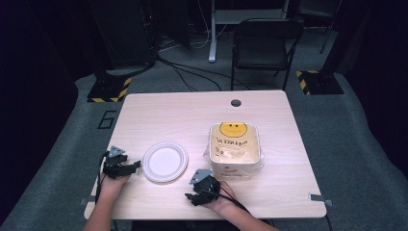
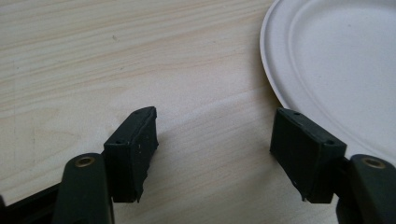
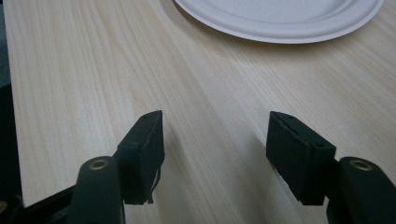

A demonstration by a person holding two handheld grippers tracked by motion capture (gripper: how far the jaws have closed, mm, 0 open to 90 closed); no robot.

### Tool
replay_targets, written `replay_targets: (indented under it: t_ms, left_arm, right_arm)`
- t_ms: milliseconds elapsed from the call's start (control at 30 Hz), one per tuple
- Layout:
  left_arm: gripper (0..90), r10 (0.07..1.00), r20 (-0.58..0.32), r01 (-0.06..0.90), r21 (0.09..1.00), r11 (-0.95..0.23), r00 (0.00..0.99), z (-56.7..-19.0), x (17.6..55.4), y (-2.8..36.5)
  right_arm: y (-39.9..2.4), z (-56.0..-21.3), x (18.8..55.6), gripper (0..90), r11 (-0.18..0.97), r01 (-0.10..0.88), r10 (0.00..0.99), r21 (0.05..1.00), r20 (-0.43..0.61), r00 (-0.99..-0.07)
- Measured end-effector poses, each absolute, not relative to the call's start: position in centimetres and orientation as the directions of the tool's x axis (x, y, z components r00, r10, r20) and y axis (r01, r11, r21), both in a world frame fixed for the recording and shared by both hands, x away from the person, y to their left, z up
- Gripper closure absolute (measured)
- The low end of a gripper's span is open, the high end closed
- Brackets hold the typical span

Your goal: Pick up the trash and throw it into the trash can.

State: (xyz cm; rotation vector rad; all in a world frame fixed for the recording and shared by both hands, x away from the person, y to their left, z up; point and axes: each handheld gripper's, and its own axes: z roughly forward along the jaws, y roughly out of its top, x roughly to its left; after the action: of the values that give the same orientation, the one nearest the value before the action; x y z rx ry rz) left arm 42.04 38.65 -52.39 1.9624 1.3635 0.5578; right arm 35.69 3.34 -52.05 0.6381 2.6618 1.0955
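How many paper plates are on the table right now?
1. A single white paper plate lies flat on the table, left of the smiley-face bag and just right of the left hand-held gripper. Whether it is a stack cannot be told.

Both forearms come in from the near edge of the table. The left gripper (image 1: 134, 166) sits low by the near left corner, jaws wide apart and empty. The right gripper (image 1: 190, 196) rests near the middle of the near edge, jaws likewise spread, holding nothing.
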Motion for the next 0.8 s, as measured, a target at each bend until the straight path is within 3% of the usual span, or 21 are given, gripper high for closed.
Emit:
replay_targets:
  t_ms: [167,800]
  left_arm:
    - [34.5,0.931,-0.076,0.662,0.724,-0.195,0.358,-52.1,42.1,38.8]
    - [36.4,0.907,-0.081,0.610,0.764,-0.209,0.413,-50.3,41.9,37.5]
  right_arm:
    - [3.8,-51.4,35.9,37.2,0.625,0.322,0.474,0.711,-0.018,-0.880]
    - [4.5,-50.2,38.0,36.0,0.500,0.415,0.574,0.760,0.067,-0.816]
